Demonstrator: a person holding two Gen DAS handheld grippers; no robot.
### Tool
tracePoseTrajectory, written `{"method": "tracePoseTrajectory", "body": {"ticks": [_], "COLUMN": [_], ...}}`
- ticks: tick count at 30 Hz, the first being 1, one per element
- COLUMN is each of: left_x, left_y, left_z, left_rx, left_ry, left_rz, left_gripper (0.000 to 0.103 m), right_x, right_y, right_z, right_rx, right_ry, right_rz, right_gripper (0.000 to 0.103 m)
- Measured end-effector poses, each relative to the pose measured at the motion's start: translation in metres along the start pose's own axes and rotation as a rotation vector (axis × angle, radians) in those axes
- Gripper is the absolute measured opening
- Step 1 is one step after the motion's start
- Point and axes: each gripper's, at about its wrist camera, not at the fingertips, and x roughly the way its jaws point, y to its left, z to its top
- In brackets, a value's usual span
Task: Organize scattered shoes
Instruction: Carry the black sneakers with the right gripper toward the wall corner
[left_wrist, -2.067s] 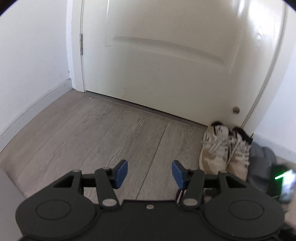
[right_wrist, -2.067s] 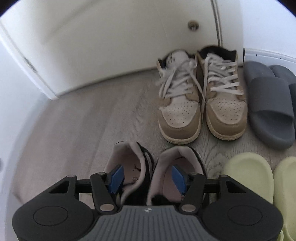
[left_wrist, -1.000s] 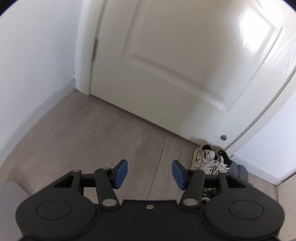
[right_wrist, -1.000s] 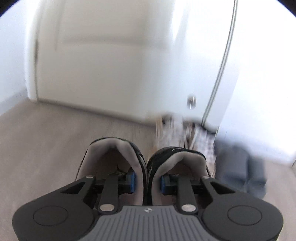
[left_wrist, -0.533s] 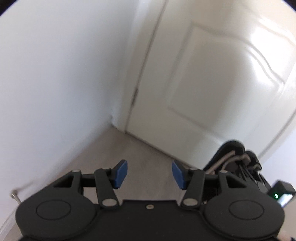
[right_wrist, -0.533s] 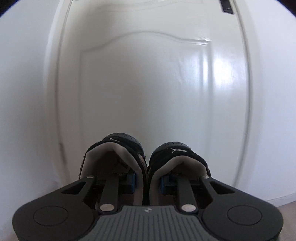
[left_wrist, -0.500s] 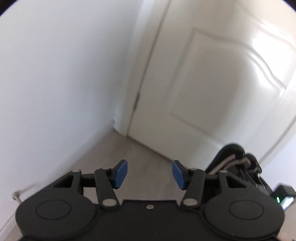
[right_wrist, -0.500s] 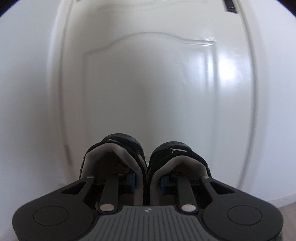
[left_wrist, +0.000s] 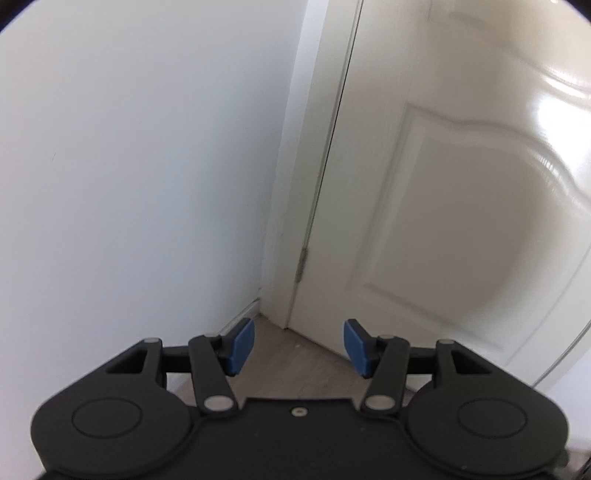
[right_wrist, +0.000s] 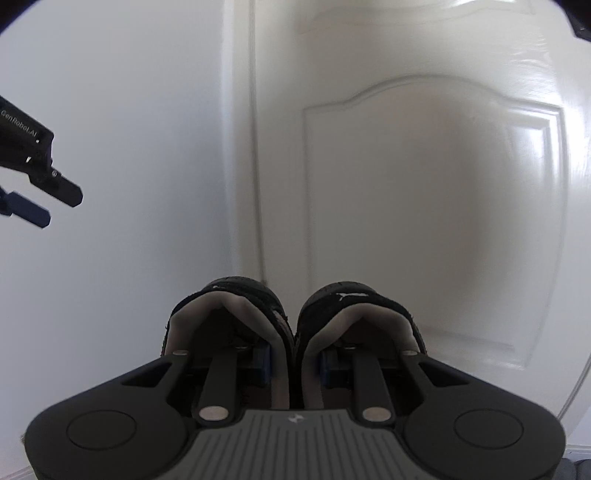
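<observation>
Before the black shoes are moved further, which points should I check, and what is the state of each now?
1. Right tool shut on both black shoes, one finger inside each: ok.
2. Shoes lifted off the floor: cannot tell, their soles are hidden.
3. Left tool open and holding nothing: ok.
4. Left tool apart from the shoes: ok.
5. Door closed: ok.
6. Place to put the shoes in view: not ok, only wall and door show.

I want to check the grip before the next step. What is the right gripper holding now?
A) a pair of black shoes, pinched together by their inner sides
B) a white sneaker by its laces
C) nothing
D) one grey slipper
A: the right gripper is shut on the black shoes, one finger inside each.
</observation>
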Motion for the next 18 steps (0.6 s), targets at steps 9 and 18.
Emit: {"method": "tracePoseTrajectory", "body": {"ticks": [9,18], "left_x": [0.063,0.078], "left_y": [0.063,0.073], "left_z": [0.056,0.076], "left_rx": [0.186,0.136], "left_ry": [-0.02,-0.054], "left_rz": [-0.175,-0.196], "left_gripper": [0.055,0.054], "right_x": [0.023,0.041], "right_y": [0.085,0.103], "right_z": [0.014,0.044], "right_rx": [-0.003,0.059], "right_ry": [-0.026,-0.042], "right_rz": [-0.153,-0.177], "right_gripper": [0.026,0.026]}}
